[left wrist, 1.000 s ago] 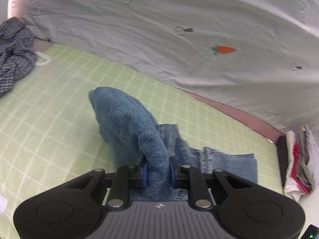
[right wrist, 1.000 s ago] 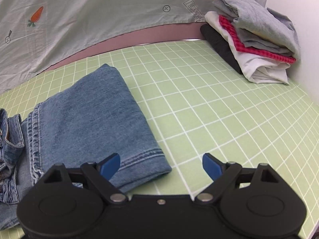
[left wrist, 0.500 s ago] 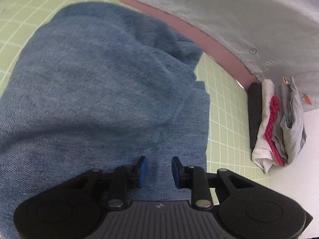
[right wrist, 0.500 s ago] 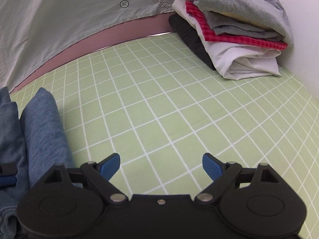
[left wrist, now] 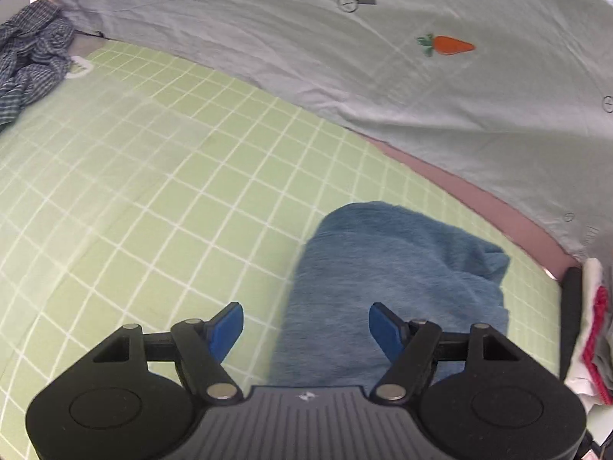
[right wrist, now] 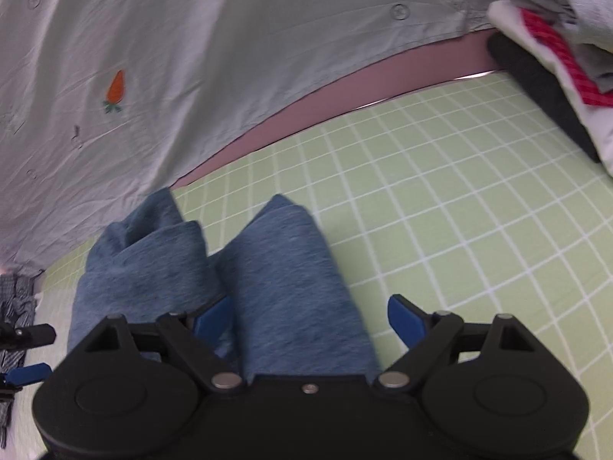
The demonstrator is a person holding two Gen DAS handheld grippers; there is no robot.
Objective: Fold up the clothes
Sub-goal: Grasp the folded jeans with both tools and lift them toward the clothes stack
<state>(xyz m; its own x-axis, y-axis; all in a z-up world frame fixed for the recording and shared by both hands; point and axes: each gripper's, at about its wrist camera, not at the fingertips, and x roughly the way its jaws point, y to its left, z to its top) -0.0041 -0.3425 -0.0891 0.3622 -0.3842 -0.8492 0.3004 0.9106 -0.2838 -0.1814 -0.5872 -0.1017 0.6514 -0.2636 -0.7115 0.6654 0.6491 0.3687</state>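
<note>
Green grid-lined mat (left wrist: 161, 176) under both, grey carrot-print sheet (left wrist: 383, 76) behind. Folded blue denim jeans (right wrist: 283, 280) bunched just ahead of right gripper (right wrist: 310, 316), jaws wide, gripping nothing; left gripper (left wrist: 306, 324) likewise spread over jeans' edge. Flatten & square fold w/ both before moving toward stacked folded clothes (right wrist: 555, 50) far right

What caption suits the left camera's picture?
Open left gripper above folded jeans on a green checked mat.

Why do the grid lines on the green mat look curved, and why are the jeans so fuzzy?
Left wrist view: the fisheye lens bows the green mat's straight grid, corners go black, and the jeans are smeared. Right wrist view: same bending, jeans and stack of clothes soft; lighting is even, without glare.
</note>
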